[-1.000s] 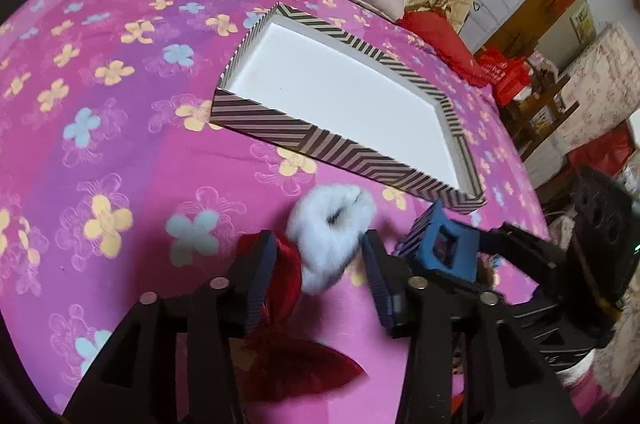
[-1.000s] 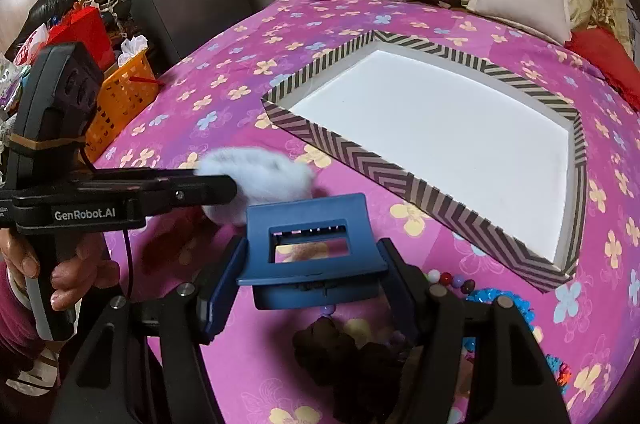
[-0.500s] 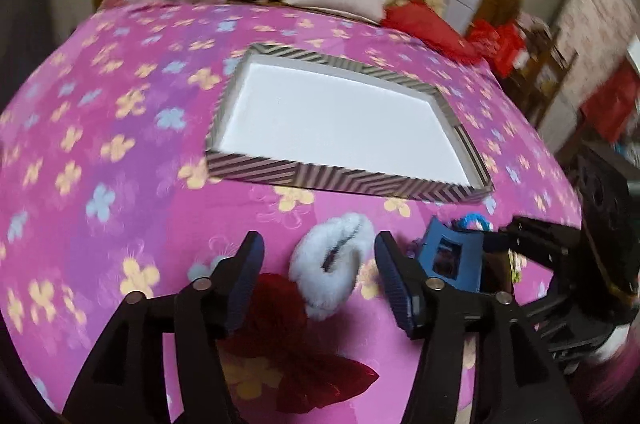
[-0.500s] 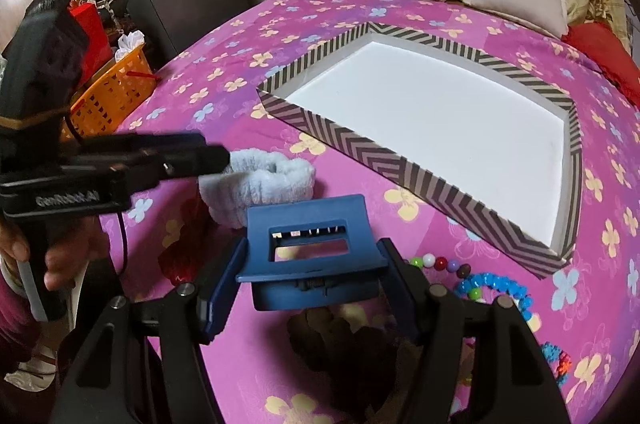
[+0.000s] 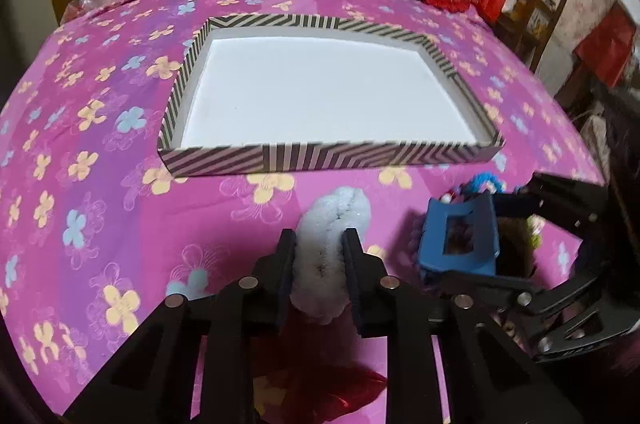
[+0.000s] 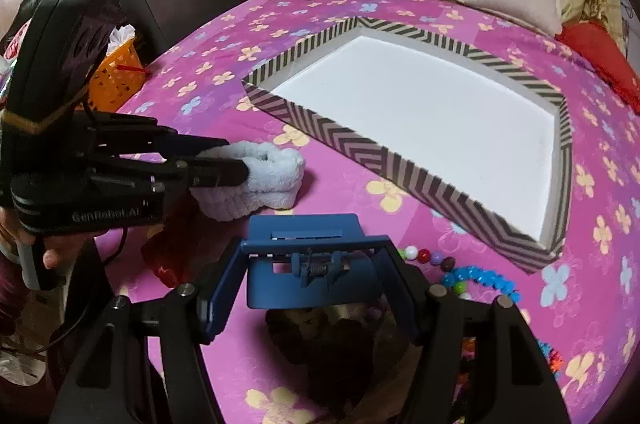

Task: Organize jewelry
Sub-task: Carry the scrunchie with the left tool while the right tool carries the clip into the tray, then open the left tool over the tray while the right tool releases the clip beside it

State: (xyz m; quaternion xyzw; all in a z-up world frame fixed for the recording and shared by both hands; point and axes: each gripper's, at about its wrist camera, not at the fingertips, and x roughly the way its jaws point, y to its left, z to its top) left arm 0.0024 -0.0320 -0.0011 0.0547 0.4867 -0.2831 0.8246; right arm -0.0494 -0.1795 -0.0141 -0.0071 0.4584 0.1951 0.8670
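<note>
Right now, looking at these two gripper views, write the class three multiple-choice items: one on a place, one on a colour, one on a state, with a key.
1. Where does the fluffy white scrunchie lie?
A. inside the striped shallow box
B. on the pink flowered bedspread, in front of the box
C. in the orange basket

2. What colour is the plastic hair claw clip in the right gripper?
A. blue
B. red
C. green

3. What is inside the striped shallow box?
A. beads
B. the scrunchie
C. nothing, only its white floor

Key:
1 B: the scrunchie rests on the pink flowered bedspread, near the box's front wall, pinched by the left gripper.
2 A: the clip is blue in both views.
3 C: the floor shows bare.
</note>
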